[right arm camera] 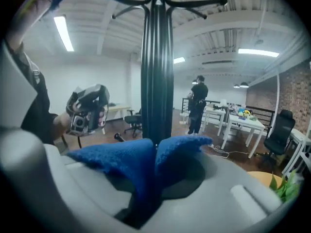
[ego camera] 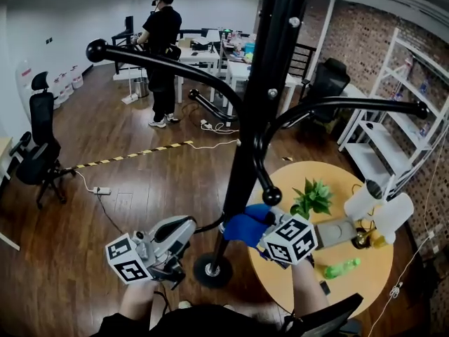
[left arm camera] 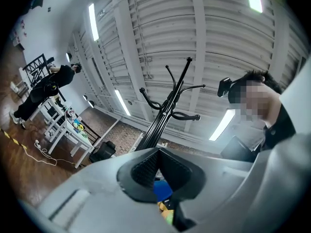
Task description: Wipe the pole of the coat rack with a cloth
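Holding: my right hand-held gripper (right arm camera: pixel 155 181) is clamped on the blue cloth (right arm camera: pixel 129 161), which fans out on either side of the jaws.
Cloth position: low on the coat rack's pole (right arm camera: pixel 157 81), against it or just beside it; I cannot tell which.
Left hand-held gripper (left arm camera: pixel 158 165): jaws together, nothing in them, apart from the rack.
Tipping risk: nothing steadies the rack, so I judge a hard push could rock it on its base (ego camera: pixel 212 270).
Snag risk: dragged upward, the cloth may catch the lower hook (ego camera: pixel 271 195) and pull free.
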{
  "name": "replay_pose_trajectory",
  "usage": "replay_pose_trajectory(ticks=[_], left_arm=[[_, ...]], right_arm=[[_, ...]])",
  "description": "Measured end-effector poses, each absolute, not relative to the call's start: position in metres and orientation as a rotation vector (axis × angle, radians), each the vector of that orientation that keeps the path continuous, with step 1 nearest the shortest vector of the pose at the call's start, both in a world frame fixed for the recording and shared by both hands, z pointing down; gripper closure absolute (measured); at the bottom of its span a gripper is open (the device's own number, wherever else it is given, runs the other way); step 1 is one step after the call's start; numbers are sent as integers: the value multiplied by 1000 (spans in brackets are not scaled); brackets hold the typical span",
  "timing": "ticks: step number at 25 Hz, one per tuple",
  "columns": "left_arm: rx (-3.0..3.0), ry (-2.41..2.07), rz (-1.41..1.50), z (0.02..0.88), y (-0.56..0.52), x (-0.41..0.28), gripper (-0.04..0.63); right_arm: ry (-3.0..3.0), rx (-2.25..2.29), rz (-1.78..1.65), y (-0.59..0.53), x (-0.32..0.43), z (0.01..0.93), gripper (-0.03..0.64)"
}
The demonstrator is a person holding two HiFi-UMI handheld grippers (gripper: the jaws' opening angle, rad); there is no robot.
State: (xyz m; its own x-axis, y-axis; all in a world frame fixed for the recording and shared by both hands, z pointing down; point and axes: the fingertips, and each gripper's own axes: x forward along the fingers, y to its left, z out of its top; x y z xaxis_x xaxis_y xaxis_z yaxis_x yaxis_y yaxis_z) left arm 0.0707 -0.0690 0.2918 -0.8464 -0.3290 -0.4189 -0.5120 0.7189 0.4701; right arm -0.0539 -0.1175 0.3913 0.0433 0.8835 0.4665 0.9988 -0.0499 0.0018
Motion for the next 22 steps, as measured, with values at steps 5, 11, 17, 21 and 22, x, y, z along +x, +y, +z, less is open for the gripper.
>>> replay_pose_trajectory(ticks=[5, 11, 17, 21, 22], left_arm=[[-699, 2611, 870, 296, -75, 60, 594], [-751, 2600, 882, 294, -84, 50, 594], [-722, 2610, 875, 297, -77, 54, 594], [-677, 2616, 866, 298, -67, 61, 594], [-666, 2617, 863, 297, -65, 63, 594]], right_arm=[[-1867, -1885, -617, -150, -68, 427, 584], [-1869, -1918, -509, -185, -68, 412, 584], [-1835, -2043, -422, -178, -59, 407, 584], [-1856, -2078, -376, -151, -56, 410, 584], [-1871, -2094, -345, -145, -54, 407, 584]])
